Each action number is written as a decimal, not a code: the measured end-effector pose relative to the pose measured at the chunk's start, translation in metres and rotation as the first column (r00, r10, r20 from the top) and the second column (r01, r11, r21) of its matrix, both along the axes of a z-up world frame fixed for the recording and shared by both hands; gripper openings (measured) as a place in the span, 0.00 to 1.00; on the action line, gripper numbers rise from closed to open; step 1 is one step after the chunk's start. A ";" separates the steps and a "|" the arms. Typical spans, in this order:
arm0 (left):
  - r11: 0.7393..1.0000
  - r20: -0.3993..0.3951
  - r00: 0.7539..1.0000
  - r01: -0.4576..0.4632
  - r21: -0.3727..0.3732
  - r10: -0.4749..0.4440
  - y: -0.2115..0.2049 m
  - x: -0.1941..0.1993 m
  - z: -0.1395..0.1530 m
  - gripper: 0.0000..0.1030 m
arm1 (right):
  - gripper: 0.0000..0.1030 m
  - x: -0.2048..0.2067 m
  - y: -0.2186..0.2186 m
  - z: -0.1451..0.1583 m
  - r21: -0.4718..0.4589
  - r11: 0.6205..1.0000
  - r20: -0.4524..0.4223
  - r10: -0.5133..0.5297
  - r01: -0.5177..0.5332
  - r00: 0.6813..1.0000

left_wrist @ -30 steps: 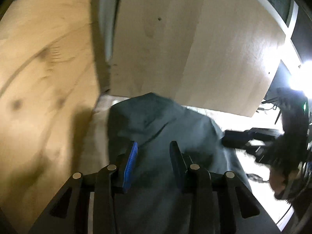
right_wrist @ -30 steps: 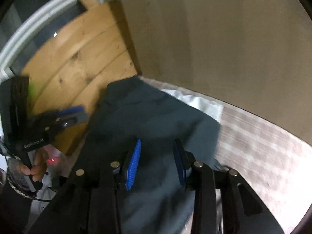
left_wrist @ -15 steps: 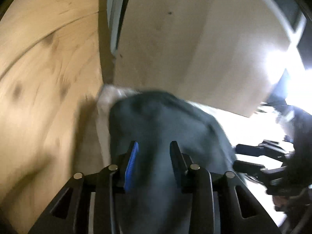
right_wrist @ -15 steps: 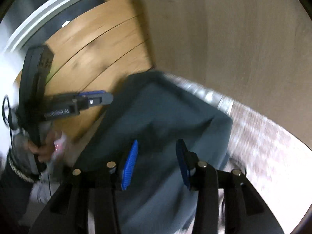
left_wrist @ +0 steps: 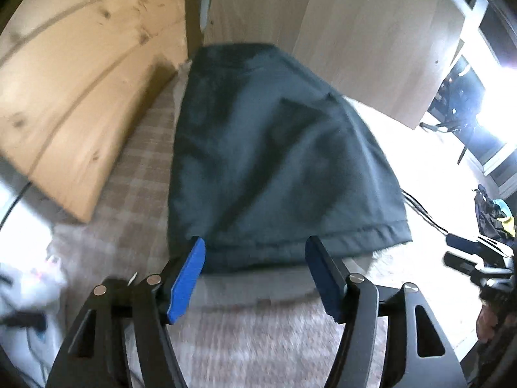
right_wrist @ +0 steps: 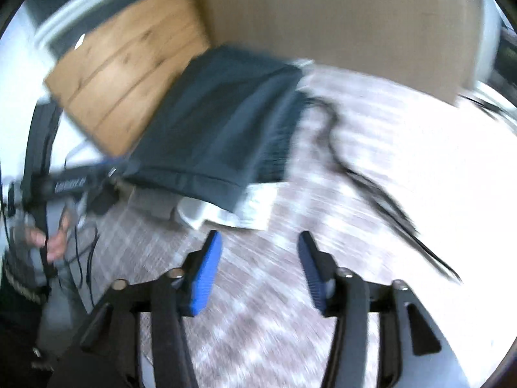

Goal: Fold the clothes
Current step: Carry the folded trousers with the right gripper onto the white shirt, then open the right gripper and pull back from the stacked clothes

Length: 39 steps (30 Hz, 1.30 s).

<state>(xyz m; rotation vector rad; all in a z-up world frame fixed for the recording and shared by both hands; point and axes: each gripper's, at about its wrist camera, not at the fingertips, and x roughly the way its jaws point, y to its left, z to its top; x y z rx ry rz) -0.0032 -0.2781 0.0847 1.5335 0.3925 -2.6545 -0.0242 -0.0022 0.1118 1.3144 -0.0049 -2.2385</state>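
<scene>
Dark teal garment (left_wrist: 274,148), folded into a flat panel, lies on a plaid bed cover (left_wrist: 139,174); its long axis runs from the hemmed near edge toward the far wooden headboard (left_wrist: 74,74). Left tongs (left_wrist: 255,268) stand wide and empty just short of that hem. Only the right wrist view shows white cloth (right_wrist: 226,210) under the garment's near corner and a black cable (right_wrist: 371,177) trailing right; right tongs (right_wrist: 260,258) are wide, empty, well back. Motion blur smears the plaid and the cable.
</scene>
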 end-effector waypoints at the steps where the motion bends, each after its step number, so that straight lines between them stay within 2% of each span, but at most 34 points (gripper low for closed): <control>1: 1.000 -0.008 1.000 -0.005 -0.008 0.005 0.003 0.005 0.005 0.66 | 0.52 0.005 0.009 0.006 -0.018 0.999 -0.010 -0.032 0.032 0.999; 4: 0.999 -0.044 0.999 -0.014 -0.038 0.012 0.011 0.020 0.024 0.72 | 0.52 0.021 0.029 0.019 -0.059 0.993 -0.029 -0.101 0.099 0.994; 10: 0.986 -0.164 0.986 -0.001 -0.165 -0.026 0.039 0.062 0.076 0.78 | 0.54 0.041 0.049 0.034 -0.077 0.985 -0.073 -0.157 0.151 0.985; 12: 0.985 -0.191 0.981 -0.009 -0.170 -0.024 0.043 0.072 0.092 0.80 | 0.54 0.047 0.054 0.037 -0.099 0.983 -0.070 -0.160 0.152 0.985; 17: 0.983 -0.212 0.977 -0.022 -0.180 -0.017 0.049 0.088 0.109 0.81 | 0.54 0.063 0.045 0.045 -0.108 0.985 -0.095 -0.148 0.138 0.984; 23: 0.989 -0.246 0.969 -0.035 -0.143 -0.001 0.047 0.107 0.119 0.83 | 0.55 0.076 0.034 0.055 -0.089 0.990 -0.132 -0.124 0.113 0.983; 28: 0.986 -0.247 0.969 -0.046 -0.161 0.004 0.045 0.115 0.118 0.84 | 0.56 0.084 0.028 0.060 -0.067 0.994 -0.149 -0.099 0.090 0.984; 33: 0.989 -0.251 0.968 -0.051 -0.136 0.015 0.040 0.121 0.121 0.84 | 0.56 0.088 0.024 0.061 -0.065 0.994 -0.152 -0.092 0.083 0.984; 39: 0.989 -0.255 0.967 -0.048 -0.138 0.012 0.042 0.120 0.123 0.85 | 0.56 0.063 0.037 0.043 0.073 0.993 -0.225 -0.074 0.092 0.972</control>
